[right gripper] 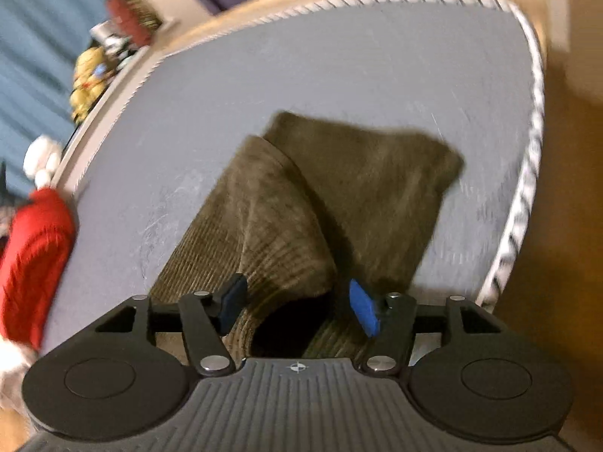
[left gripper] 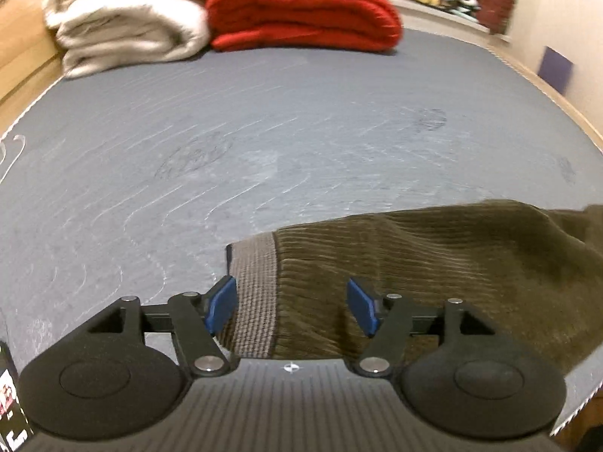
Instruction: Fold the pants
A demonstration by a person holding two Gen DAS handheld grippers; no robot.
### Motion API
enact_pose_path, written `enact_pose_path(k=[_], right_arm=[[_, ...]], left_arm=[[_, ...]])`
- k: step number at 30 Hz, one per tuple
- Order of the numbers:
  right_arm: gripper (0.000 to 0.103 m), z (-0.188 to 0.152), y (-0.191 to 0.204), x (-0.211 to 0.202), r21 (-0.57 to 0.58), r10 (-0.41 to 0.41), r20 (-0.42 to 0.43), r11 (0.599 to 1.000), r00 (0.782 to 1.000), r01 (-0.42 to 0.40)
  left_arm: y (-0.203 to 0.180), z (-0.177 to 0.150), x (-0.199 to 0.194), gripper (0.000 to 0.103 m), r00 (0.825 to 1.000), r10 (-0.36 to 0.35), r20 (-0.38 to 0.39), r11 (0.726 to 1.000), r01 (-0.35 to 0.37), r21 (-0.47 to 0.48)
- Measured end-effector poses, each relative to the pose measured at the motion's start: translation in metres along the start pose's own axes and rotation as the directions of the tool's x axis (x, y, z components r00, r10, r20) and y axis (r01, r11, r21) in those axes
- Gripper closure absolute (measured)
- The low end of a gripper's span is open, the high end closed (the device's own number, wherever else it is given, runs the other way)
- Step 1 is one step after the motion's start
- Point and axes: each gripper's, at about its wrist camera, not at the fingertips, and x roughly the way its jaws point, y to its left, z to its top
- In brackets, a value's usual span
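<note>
Handling soft, limp corduroy pants on bed: light, drapes; grab ribbed cuff, lower centre. Both hand-held grippers, left and right, released, jaws apart over cloth.

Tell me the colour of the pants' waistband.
Grey-brown ribbed waistband on olive corduroy pants; clearest in the left wrist view.

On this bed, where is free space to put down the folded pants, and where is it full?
The grey mattress is bare between the olive pants near the grippers and the blankets at the far end. The far end is crowded: a white blanket beside a red blanket. A narrow bare strip also lies between the pants and the mattress's striped edge.
</note>
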Motion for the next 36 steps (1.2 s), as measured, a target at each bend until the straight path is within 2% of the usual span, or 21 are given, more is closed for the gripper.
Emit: enact_pose_path(k=[3,5,8,11,17,20,25,29,33,36], right_arm=[[0.04,-0.005,0.0,-0.003,0.068,0.046,-0.017,0.997,0.999,-0.044],[0.04,-0.007,0.004,-0.003,0.074,0.079,-0.025,0.994,0.997,-0.077],[0.04,-0.008,0.012,0.012,0.047,0.068,-0.053,0.997,0.996,-0.066],[0.041,-0.006,0.012,0.031,0.092,0.084,-0.094,0.993,0.992,-0.075],[0.044,0.004,0.008,0.037,0.111,0.044,-0.01,0.993,0.999,-0.042],[0.045,0.005,0.006,0.037,0.102,0.033,-0.003,0.994,0.999,-0.033],[0.045,0.003,0.012,0.037,0.014,0.007,0.012,1.0,1.0,-0.007],[0.051,0.003,0.014,0.039,-0.029,-0.03,0.023,0.999,0.999,0.03],[0.054,0.003,0.024,0.042,-0.133,-0.095,0.052,0.986,0.994,0.101],[0.065,0.0,0.032,0.047,-0.231,-0.148,0.07,0.959,0.986,0.161]], left_arm=[[-0.001,0.004,0.006,0.021,1.0,-0.016,-0.014,1.0,0.016,-0.013],[0.0,0.006,0.01,0.019,1.0,-0.02,-0.022,1.0,0.02,-0.009],[-0.001,0.003,0.016,0.019,0.999,-0.021,-0.047,1.0,0.021,-0.013],[-0.001,-0.003,0.023,0.019,0.998,-0.008,-0.064,1.0,0.008,-0.008],[-0.003,-0.007,0.031,0.019,0.997,0.007,-0.075,1.0,-0.006,0.006],[-0.003,-0.006,0.032,0.019,0.997,0.014,-0.074,1.0,-0.014,0.007],[-0.009,-0.004,0.032,0.017,0.997,0.039,-0.073,0.999,-0.038,0.012],[-0.008,-0.004,0.034,0.016,0.997,0.038,-0.074,0.999,-0.038,0.01],[-0.008,-0.004,0.035,0.016,0.997,0.038,-0.075,0.999,-0.037,0.012],[-0.011,-0.006,0.037,0.014,0.996,0.042,-0.077,0.999,-0.039,0.035]])
